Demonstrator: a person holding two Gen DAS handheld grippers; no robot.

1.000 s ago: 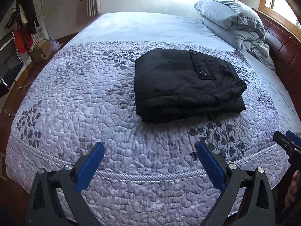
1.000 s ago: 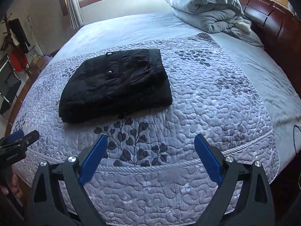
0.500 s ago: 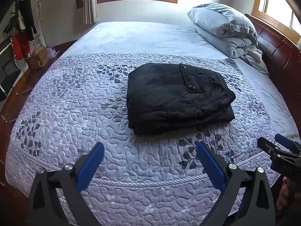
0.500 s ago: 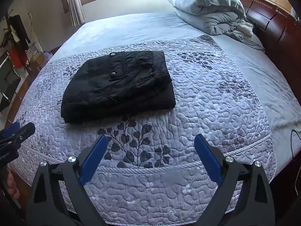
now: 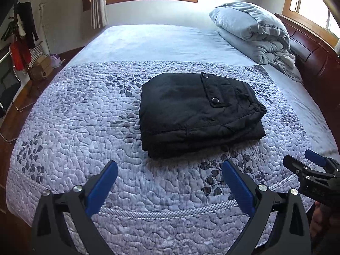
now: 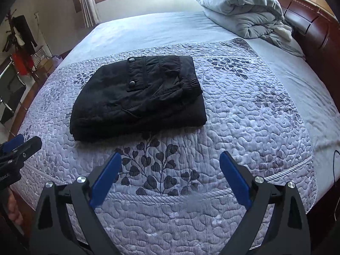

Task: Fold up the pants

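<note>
Bed (image 5: 70, 131) carries folded pants (image 5: 197, 114) mid-quilt, both grippers, left (image 5: 170, 180) and right (image 6: 170, 174), hover near its front edge, fingers (image 5: 102, 189) spread wide, holding nothing, clear of the pants.

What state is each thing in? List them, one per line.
Pants: folded into a compact stack, flat on the quilt, untouched.
Pocket flap: lying closed; whether snapped, cannot tell.
Left gripper: open, empty, above the quilt's near edge.
Right gripper: open, empty, short of the pants.
Quilt: spread flat.
Duvet: bundled by the headboard.
Curtain: gathered to one side.
</note>
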